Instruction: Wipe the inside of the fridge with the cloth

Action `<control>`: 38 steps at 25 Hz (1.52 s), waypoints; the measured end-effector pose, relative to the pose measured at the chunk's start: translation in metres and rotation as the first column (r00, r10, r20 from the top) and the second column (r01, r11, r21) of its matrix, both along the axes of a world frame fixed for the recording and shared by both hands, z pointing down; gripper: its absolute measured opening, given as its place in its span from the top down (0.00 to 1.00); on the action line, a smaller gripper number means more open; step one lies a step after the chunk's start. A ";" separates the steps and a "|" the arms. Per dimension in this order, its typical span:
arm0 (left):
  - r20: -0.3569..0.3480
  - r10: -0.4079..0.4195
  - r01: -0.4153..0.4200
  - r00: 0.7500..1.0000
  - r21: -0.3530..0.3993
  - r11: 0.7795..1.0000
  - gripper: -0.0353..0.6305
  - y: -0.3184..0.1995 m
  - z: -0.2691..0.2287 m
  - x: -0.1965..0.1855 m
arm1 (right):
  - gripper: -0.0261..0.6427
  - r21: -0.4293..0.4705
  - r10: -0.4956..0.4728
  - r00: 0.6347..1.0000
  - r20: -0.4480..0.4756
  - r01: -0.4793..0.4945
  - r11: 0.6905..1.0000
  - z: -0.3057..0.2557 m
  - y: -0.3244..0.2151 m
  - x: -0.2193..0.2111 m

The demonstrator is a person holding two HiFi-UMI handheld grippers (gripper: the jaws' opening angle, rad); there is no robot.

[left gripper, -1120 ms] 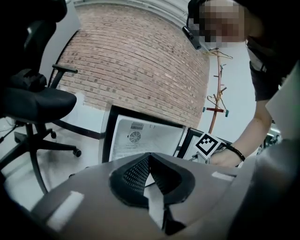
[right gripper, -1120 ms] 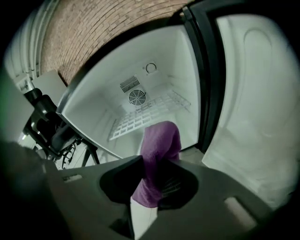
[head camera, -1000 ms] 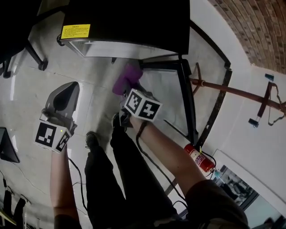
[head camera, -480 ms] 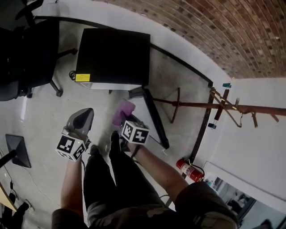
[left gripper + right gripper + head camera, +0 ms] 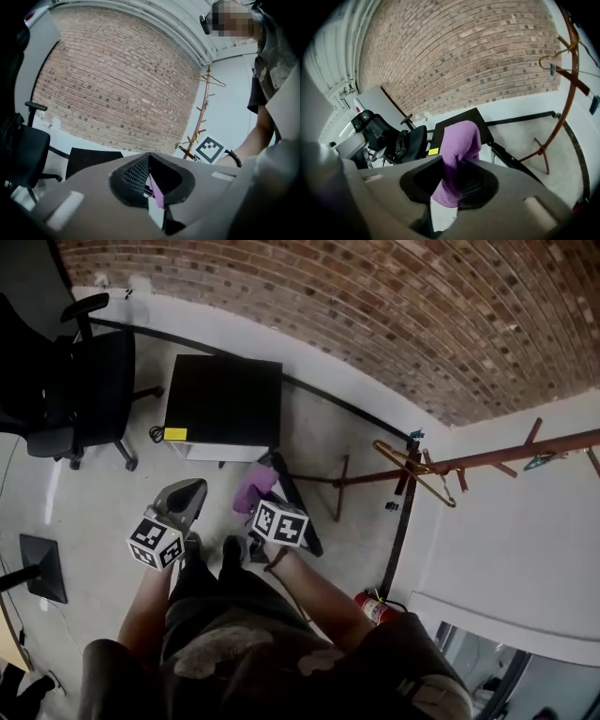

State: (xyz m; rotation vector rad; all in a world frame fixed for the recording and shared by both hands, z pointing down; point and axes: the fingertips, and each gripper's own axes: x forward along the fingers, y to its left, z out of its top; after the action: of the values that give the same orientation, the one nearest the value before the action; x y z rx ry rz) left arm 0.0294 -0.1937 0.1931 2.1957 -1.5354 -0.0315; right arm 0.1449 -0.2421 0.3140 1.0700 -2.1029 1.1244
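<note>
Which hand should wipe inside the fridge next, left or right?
Right. The right gripper has its fingers shut on the purple cloth, while the left gripper is shut on nothing.

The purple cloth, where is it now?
The cloth is gripped in the right tool, at the head view's centre, just below the black fridge.

Both the left hand-held gripper (image 5: 192, 487) and the right hand-held gripper (image 5: 260, 503) are grey, with black-and-white marker cubes (image 5: 156, 542). The person wears black trousers (image 5: 202, 601) and a mottled brown top (image 5: 239, 652).
</note>
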 end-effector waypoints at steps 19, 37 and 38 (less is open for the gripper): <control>0.026 0.232 -0.234 0.972 0.084 0.969 0.92 0.044 -0.068 0.014 | 0.84 0.041 0.390 0.905 0.170 -0.401 0.915 -0.052 0.020 0.071; 0.003 0.416 -0.416 0.910 0.021 0.909 0.92 0.225 -0.038 -0.084 | 0.84 0.041 0.538 0.834 0.125 -0.546 0.837 -0.055 0.272 0.011; 0.005 0.419 -0.419 0.908 0.025 0.908 0.92 0.226 -0.039 -0.081 | 0.84 0.041 0.527 0.840 0.129 -0.536 0.843 -0.053 0.278 0.010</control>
State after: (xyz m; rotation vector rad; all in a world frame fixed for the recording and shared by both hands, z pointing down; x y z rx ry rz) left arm -0.0511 0.0324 0.1539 2.4986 -1.0354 0.0849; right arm 0.1553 0.0357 0.2605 1.7404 -1.9938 1.3883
